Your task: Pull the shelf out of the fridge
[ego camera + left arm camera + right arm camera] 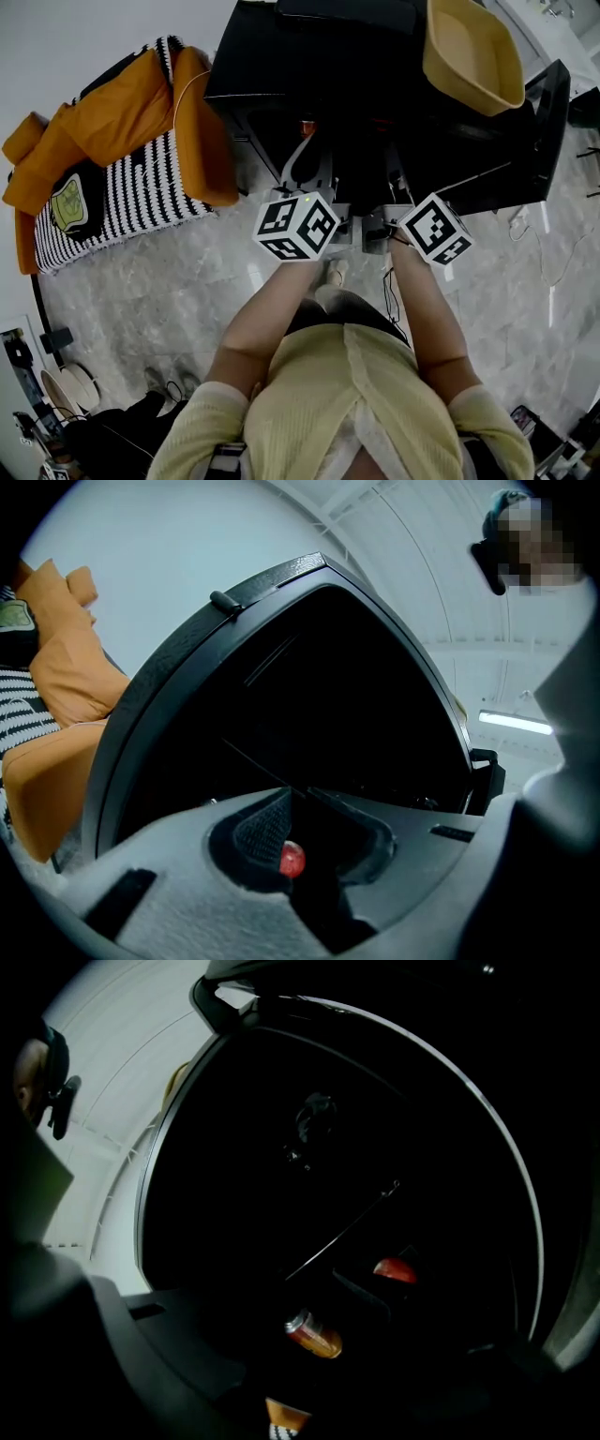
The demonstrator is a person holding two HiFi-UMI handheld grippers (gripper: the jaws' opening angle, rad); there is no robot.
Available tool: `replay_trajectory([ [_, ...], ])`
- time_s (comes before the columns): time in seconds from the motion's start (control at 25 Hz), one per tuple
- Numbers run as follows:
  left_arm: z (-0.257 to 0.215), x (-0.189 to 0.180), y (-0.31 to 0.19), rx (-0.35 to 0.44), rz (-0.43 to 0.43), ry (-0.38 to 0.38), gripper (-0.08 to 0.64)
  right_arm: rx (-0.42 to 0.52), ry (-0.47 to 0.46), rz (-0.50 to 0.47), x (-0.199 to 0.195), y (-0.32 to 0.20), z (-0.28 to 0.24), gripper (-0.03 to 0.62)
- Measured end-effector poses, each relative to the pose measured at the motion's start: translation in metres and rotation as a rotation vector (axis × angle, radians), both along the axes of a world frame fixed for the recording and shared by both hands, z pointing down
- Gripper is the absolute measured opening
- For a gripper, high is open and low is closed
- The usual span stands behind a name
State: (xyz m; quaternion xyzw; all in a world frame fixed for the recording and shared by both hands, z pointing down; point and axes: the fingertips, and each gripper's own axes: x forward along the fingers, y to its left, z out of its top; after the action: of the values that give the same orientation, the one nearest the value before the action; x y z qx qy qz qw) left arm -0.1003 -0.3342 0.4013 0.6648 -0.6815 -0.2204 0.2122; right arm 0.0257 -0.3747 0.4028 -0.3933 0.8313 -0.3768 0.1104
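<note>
Where the pale marble floor runs out to the left, item one: an orange sofa draped with a black-and-white striped blanket, a small greenish cushion lying on it. Item two, centre far: a black fridge, front open, interior dark. Item three: the person's forearms, reaching from a pale yellow top at the near edge toward the fridge, each bearing a gripper with a marker cube. Item four: left gripper, level, jaws pressed together on the thin front edge of the shelf, which shows as a fine line running back into the dark cavity; a small red round thing shows in the gap low behind the pads. Item five: right gripper, just beside the left one at the fridge mouth, jaws standing apart and holding nothing; the same shelf edge crosses above them without touching. Item six, inside the fridge beyond the right jaws: an orange can lying on its side and a red object to its right, farther in. Item seven, far right: a tan basin resting on the fridge top, and the fridge's black door swung open beyond it.
</note>
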Motion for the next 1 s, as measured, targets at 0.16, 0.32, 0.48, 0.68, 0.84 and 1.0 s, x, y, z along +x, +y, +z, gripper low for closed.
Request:
replay_trajectory([
  [0.16,0.001,-0.002,-0.004,0.003,-0.017,0.046,0.062,-0.024,-0.038,0.001,-0.003,-0.007,0.001,0.150],
  [0.32,0.001,-0.001,-0.007,0.022,-0.014,0.104,0.137,-0.032,-0.081,0.013,-0.007,-0.011,-0.002,0.160],
  [0.48,-0.003,-0.002,-0.013,0.043,-0.018,0.125,0.143,-0.040,-0.100,0.016,-0.012,-0.018,-0.004,0.164],
  [0.68,-0.004,-0.004,-0.022,0.048,-0.024,0.145,0.147,-0.039,-0.096,0.033,-0.013,-0.028,-0.004,0.164],
  [0.84,0.000,-0.011,-0.027,0.041,-0.047,0.158,0.147,-0.029,-0.084,0.056,-0.015,-0.037,-0.002,0.164],
  [1.0,0.001,-0.015,-0.030,0.048,-0.067,0.153,0.147,-0.016,-0.078,0.064,-0.017,-0.042,-0.002,0.164],
])
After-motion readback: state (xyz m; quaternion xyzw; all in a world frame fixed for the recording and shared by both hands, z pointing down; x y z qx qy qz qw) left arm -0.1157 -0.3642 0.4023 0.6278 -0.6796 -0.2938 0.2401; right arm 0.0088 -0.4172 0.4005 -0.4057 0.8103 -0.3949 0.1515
